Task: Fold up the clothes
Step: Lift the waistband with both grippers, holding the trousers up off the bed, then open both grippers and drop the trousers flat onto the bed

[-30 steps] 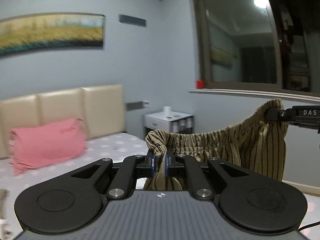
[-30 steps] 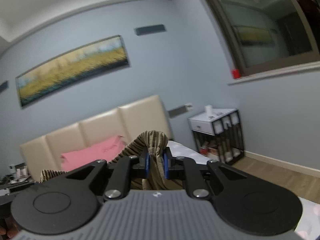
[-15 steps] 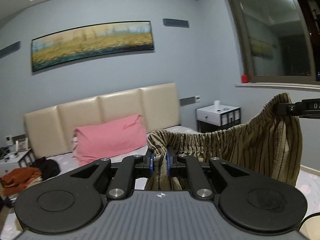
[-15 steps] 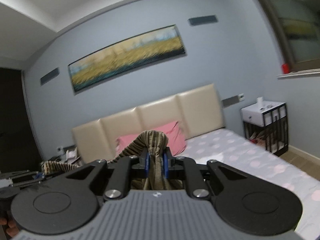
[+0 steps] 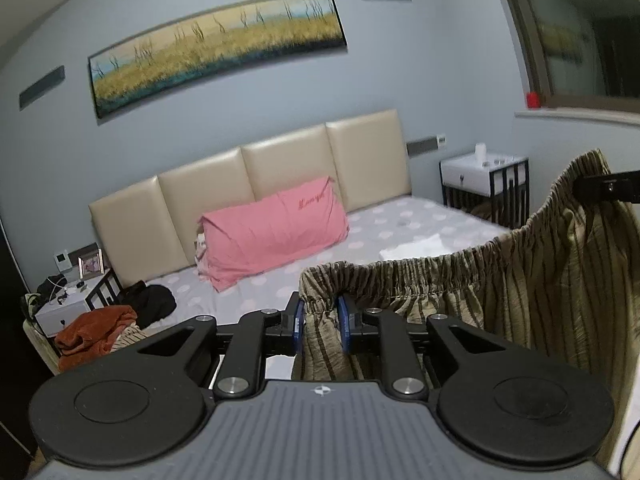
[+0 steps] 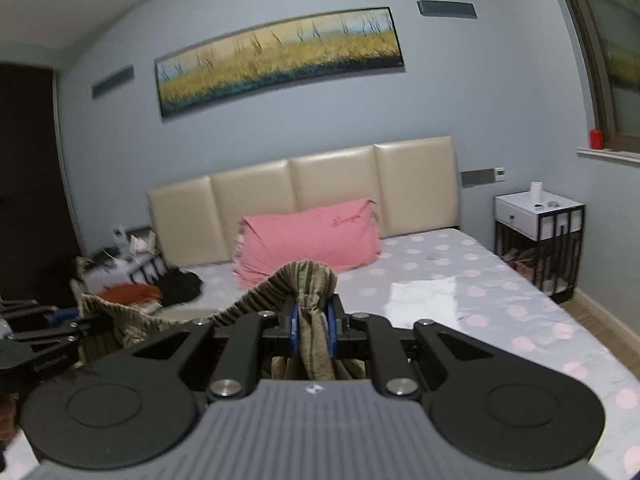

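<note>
The shorts (image 5: 460,292) hang low in frame, above the bed (image 5: 400,224). A pillow (image 5: 276,236) lies mid-frame against the headboard (image 5: 280,176), a nightstand (image 5: 484,180) at right, a painting (image 5: 216,44) above.

A pink pillow (image 6: 310,236) leans against the beige headboard (image 6: 304,196) at frame centre. Above hangs a long landscape painting (image 6: 280,60). At right stands a white nightstand (image 6: 538,216); a red cup (image 6: 596,138) sits on the windowsill.

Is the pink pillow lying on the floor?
No, the pink pillow lies on the bed, leaning against the beige headboard.
</note>
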